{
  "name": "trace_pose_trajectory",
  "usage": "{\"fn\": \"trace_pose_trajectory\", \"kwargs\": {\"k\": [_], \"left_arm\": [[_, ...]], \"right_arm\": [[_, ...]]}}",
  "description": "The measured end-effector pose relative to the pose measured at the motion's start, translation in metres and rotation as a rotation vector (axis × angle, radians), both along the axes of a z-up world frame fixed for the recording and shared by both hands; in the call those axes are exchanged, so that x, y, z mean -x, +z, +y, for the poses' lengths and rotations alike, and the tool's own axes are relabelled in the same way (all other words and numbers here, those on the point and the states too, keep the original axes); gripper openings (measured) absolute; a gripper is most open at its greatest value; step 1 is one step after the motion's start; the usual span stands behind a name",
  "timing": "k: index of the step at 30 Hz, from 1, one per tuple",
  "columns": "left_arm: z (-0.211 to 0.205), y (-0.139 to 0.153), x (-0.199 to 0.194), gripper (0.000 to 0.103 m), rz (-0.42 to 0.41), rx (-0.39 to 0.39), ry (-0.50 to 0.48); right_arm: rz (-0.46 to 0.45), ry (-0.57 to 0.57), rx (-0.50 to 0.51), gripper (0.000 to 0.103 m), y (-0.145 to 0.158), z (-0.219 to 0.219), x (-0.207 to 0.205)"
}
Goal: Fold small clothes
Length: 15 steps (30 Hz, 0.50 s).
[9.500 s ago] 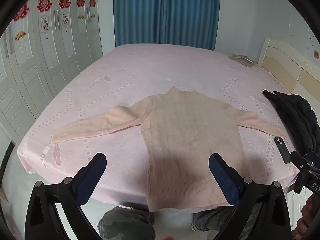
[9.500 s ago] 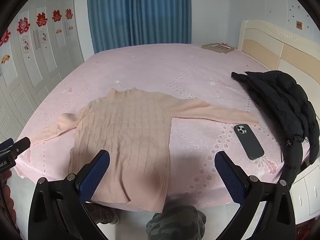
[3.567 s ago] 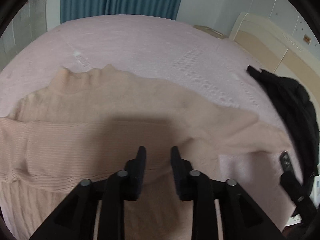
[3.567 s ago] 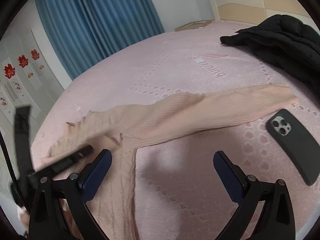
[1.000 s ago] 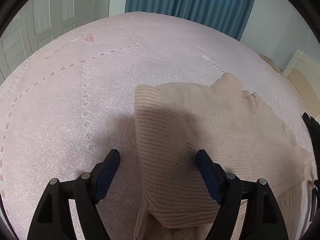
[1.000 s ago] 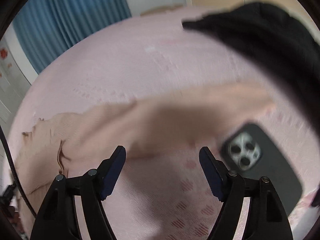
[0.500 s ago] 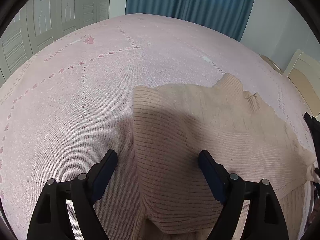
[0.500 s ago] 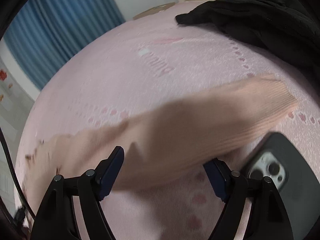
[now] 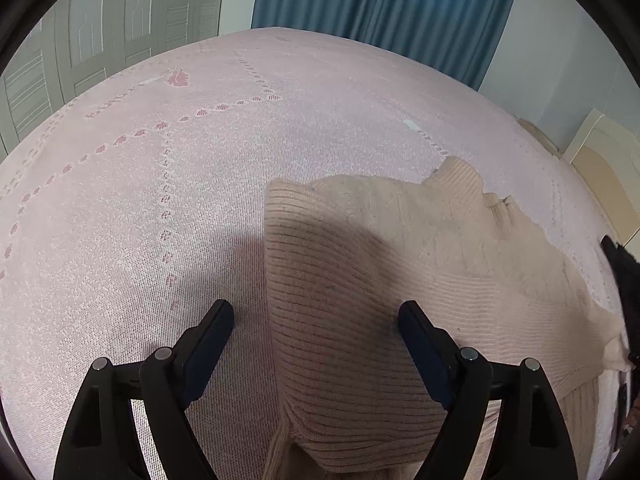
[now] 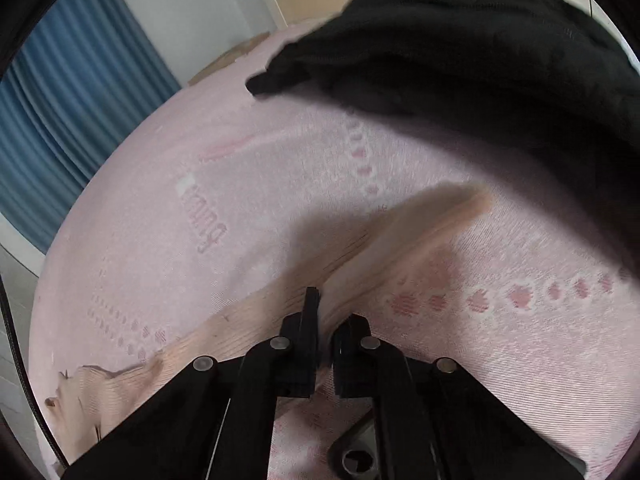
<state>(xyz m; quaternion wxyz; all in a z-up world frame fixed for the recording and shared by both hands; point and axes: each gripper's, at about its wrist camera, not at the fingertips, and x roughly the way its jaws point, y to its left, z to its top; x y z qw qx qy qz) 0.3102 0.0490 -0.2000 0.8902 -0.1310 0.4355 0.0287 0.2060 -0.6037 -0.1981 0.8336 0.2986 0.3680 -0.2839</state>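
Note:
A peach knit sweater (image 9: 400, 280) lies on the pink bed, its left sleeve folded across the body. My left gripper (image 9: 316, 344) is open and empty just above the folded left edge of the sweater. In the right wrist view the sweater's right sleeve (image 10: 400, 240) stretches over the bed toward the black jacket. My right gripper (image 10: 326, 312) is shut on this sleeve, pinching it partway along, with the cuff end (image 10: 464, 200) lying ahead of the fingers.
The pink patterned bedspread (image 9: 160, 160) spreads wide to the left. A black jacket (image 10: 480, 48) lies on the bed beyond the sleeve. A dark phone (image 10: 356, 456) lies under my right gripper. Blue curtains (image 9: 380, 8) and white wardrobe doors (image 9: 100, 40) stand behind.
My right gripper has dropped onto the right sleeve and closed on it. My left gripper has stayed open over the folded left side, barely moving.

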Motion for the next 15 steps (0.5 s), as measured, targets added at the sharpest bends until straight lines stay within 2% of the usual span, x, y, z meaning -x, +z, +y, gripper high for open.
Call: {"fn": "trace_pose_trajectory", "kwargs": {"k": [4,8,11,15], "left_arm": [[0.018,0.006,0.007,0.083,-0.040,0.073,0.048],[0.031,0.014,0.015,0.083,-0.075,0.070,0.072],[0.040,0.020,0.021,0.083,-0.091,0.062,0.083],[0.056,0.031,0.030,0.083,-0.121,0.066,0.107]], "right_arm": [[-0.030,0.020,0.093,0.005,0.035,0.019,0.001],[-0.052,0.094,0.233,0.005,0.081,0.062,-0.003],[-0.082,0.176,0.361,0.005,0.118,0.113,-0.010],[-0.148,0.307,0.452,0.005,0.159,0.192,-0.022]]}}
